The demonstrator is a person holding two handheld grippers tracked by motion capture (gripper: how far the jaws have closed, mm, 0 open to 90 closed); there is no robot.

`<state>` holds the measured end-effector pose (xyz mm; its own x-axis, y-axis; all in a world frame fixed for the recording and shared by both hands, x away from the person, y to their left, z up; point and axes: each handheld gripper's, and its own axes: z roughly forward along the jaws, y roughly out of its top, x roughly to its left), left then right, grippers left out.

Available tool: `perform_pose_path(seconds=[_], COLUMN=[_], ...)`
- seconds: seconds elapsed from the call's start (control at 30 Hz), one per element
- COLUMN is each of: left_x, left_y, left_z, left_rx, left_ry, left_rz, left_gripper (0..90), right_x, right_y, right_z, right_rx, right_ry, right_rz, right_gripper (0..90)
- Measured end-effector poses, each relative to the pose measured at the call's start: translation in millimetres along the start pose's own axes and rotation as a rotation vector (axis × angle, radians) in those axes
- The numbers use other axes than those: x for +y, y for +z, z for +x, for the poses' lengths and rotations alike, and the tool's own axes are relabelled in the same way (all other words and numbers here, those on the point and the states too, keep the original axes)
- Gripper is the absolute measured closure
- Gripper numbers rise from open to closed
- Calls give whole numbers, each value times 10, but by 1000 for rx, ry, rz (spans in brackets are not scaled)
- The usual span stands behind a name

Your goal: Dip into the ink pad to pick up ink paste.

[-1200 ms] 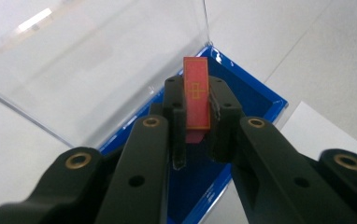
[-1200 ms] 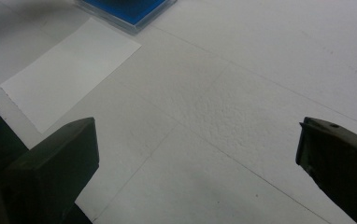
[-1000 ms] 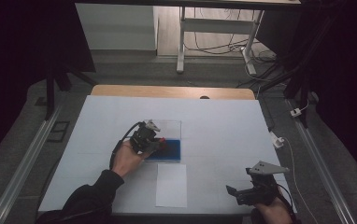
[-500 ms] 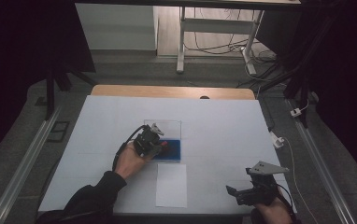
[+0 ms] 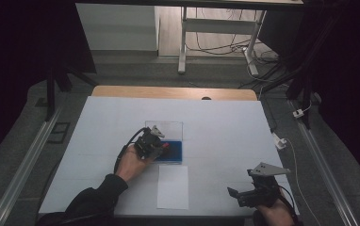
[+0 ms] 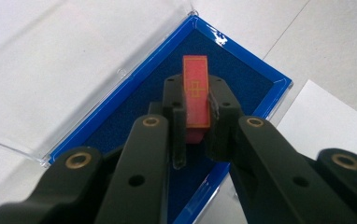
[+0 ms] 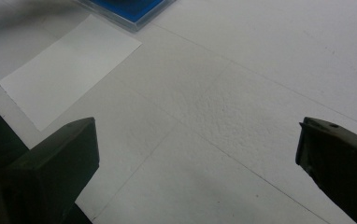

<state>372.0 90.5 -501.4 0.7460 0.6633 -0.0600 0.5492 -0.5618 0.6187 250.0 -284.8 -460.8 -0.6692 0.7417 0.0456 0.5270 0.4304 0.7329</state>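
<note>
Barely anything has moved since a sec ago; left tongs (image 5: 158,147) still sit over the blue case (image 5: 173,151), maybe a touch lower, right tongs (image 5: 244,195) unchanged near the bench's front right corner; left tongs are clamped on a small red stamp (image 6: 196,95), held upright w/ its gold-lined top face toward the camera, above the dark blue pad (image 6: 242,84) inside the case; prob. held that way so its underside meets the pad flat, i.e. inking, though contact can't be confirmed; clear lid (image 5: 164,128) lies folded back, out of the way; white paper sheet (image 5: 173,187) lies just in front of the case, likely for the print; right tongs gape wide, holding nothing; left gripper view gives the stamp's markings and grip; high view shows it as a red speck but gives the layout on the bench (image 5: 216,117); right gripper view catches the paper (image 7: 69,70) and a case corner
</note>
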Motion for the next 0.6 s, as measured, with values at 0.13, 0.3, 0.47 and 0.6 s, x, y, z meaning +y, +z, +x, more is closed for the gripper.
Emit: perform_pose_path(seconds=[0.13, 0.3, 0.47, 0.6], left_x=[4, 13, -7, -13], left_y=[-1, 0, 0, 1], left_z=[48, -5, 84, 123], left_rx=[-30, 2, -52, -75], left_ry=[-20, 4, -36, -48], left_rz=[6, 12, 0, -4], left_gripper=[803, 803, 803, 803], right_x=[0, 1, 1, 0], right_y=[3, 3, 4, 4], right_z=[3, 1, 3, 2], right_rx=[2, -1, 1, 3], right_ry=[0, 1, 0, 0], right_rz=[0, 3, 2, 1], right_gripper=[0, 0, 0, 0])
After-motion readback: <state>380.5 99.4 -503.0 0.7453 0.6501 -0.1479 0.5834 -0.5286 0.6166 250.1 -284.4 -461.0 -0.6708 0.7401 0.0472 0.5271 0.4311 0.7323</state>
